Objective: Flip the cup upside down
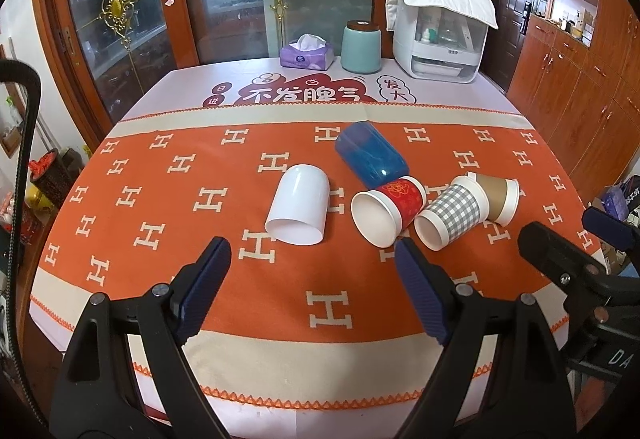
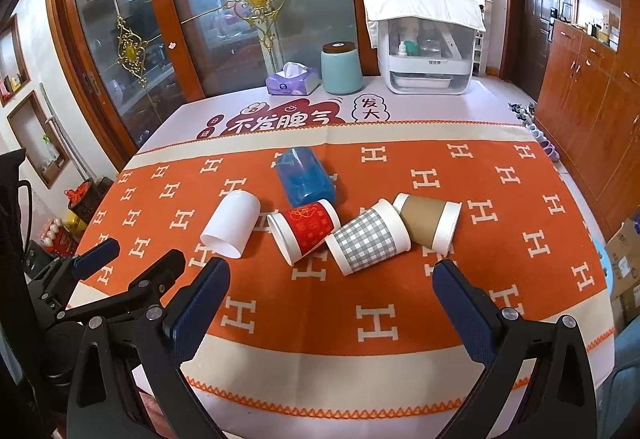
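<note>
five cups are seen lying on their sides mid-table on the orange cloth [image 1: 160, 279]: a white cup [image 1: 298, 209], a blue cup [image 1: 370, 155], then a red cup [image 1: 390, 211], a checked cup [image 1: 450, 217] and a brown cup [image 1: 498, 199] touching in a row. the left gripper [image 1: 312, 259] and the right gripper [image 2: 332, 279] are held wide apart, nothing gripped, just short of the cups.
</note>
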Demonstrator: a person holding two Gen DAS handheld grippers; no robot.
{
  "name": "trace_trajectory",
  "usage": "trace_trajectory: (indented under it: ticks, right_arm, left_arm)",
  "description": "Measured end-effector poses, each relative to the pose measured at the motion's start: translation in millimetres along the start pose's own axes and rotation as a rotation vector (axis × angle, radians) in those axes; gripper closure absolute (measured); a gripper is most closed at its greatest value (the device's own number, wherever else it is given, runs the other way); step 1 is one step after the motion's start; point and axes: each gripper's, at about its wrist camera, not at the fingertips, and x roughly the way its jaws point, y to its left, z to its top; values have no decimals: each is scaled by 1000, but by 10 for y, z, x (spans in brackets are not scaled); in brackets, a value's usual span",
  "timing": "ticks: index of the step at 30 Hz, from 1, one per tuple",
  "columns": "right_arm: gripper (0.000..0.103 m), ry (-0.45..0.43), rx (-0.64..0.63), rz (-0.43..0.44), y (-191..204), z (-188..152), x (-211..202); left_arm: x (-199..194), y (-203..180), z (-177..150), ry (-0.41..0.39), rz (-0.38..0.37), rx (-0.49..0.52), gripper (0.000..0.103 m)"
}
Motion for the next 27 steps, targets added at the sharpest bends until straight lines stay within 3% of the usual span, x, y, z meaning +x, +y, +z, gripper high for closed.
trace_trajectory:
  ticks: [22, 27]
  right_arm:
    - [0, -2, -6, -3, -4, -11, 29]
    - [0, -2, -4, 2, -2, -28, 36]
  left_arm:
    - [62, -10, -21, 11, -30, 15, 20]
    - [156, -20, 32, 81, -87, 31, 20]
